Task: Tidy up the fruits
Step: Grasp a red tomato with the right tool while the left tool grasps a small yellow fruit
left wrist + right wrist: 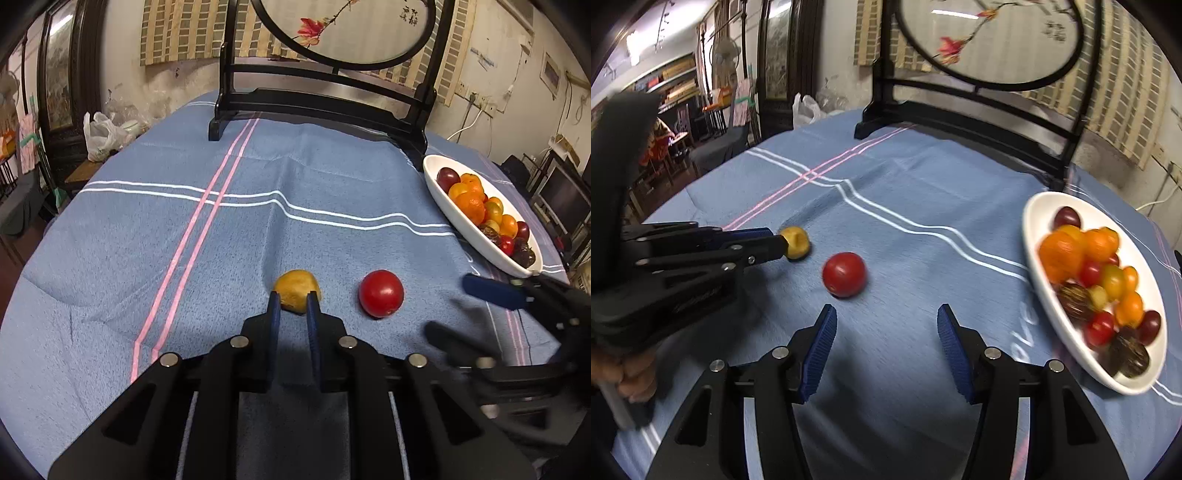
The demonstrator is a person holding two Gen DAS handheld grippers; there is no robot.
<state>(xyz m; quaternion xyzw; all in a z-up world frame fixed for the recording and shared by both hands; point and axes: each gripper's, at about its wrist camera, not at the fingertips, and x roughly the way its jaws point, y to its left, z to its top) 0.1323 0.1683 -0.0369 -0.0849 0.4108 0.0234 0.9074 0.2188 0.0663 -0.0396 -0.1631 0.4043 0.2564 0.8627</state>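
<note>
A small yellow fruit lies on the blue tablecloth. My left gripper is closed to a narrow gap and its fingertips touch the fruit's near side; the right wrist view shows the yellow fruit at the tips of the left gripper. A red tomato sits just right of it, also in the right wrist view. My right gripper is open and empty, just short of the tomato. A white oval dish of several fruits stands at the right.
A black wooden stand with a round painted screen stands at the table's far side. A white plastic bag lies past the far left edge. The dish also shows in the left wrist view, near the right table edge.
</note>
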